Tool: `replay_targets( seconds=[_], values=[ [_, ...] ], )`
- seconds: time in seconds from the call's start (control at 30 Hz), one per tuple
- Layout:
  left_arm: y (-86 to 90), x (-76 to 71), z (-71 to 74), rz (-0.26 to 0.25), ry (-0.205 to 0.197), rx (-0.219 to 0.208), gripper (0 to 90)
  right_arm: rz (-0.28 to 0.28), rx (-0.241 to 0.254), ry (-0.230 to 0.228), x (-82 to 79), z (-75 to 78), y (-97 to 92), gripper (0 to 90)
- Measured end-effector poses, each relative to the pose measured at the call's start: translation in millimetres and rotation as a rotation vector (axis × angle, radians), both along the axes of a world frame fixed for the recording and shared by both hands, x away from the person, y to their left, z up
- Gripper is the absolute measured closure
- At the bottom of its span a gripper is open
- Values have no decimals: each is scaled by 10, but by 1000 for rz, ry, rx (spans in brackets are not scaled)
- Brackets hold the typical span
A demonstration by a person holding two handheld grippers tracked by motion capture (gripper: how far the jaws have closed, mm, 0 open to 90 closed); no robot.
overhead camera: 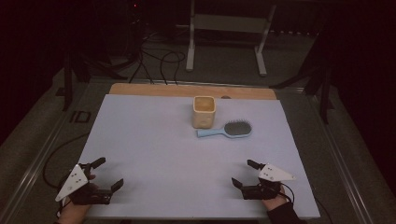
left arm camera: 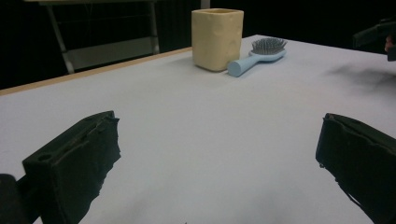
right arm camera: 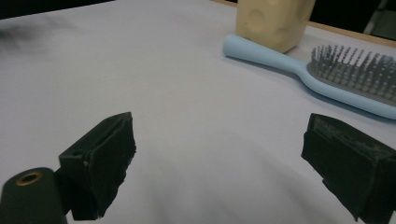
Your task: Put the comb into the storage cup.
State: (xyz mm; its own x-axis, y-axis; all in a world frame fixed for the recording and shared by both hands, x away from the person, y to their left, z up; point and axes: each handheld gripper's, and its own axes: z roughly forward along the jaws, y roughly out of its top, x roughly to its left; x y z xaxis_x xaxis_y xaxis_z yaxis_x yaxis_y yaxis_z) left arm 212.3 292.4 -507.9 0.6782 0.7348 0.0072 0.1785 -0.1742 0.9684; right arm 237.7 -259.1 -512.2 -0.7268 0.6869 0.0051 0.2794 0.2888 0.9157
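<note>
A pale yellow square cup [overhead camera: 204,111] stands upright toward the back middle of the white sheet. Just in front of it lies a light blue hairbrush [overhead camera: 226,130], bristles up, its handle pointing left. My left gripper [overhead camera: 107,173] rests open near the front left corner, nothing between its jaws. My right gripper [overhead camera: 246,172] sits open near the front right, also holding nothing. The left gripper view has the cup [left arm camera: 217,38] and brush [left arm camera: 258,55] far ahead. In the right gripper view the brush [right arm camera: 327,77] lies close beyond the jaws, the cup [right arm camera: 275,21] behind it.
The white sheet [overhead camera: 154,149] covers a wooden table [overhead camera: 140,88]. Beyond the far edge stand a white metal frame [overhead camera: 229,28] and loose cables [overhead camera: 159,60] on the floor. Metal rails run along both sides of the table.
</note>
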Motion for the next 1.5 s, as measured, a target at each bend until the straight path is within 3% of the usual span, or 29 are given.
replay_targets(
  seconds=[0.23,0.57,0.83,1.07,1.17,1.5],
  values=[
    [9,18,11,5,8,-10,0,5,4,-18,-37,9,-1,91],
    [-29,37,11,-12,11,-8,0,32,-14,37,-45,30,-30,91],
    [-16,23,13,-26,10,-21,0,59,-77,45,-100,67,79,90],
    [-8,5,19,-23,16,-22,0,65,-95,53,-83,81,97,90],
    [-9,-2,22,-21,17,-22,0,71,-71,59,-108,145,96,90],
    [-6,-5,18,-24,16,-17,0,96,-103,31,-157,358,214,89]
  ],
)
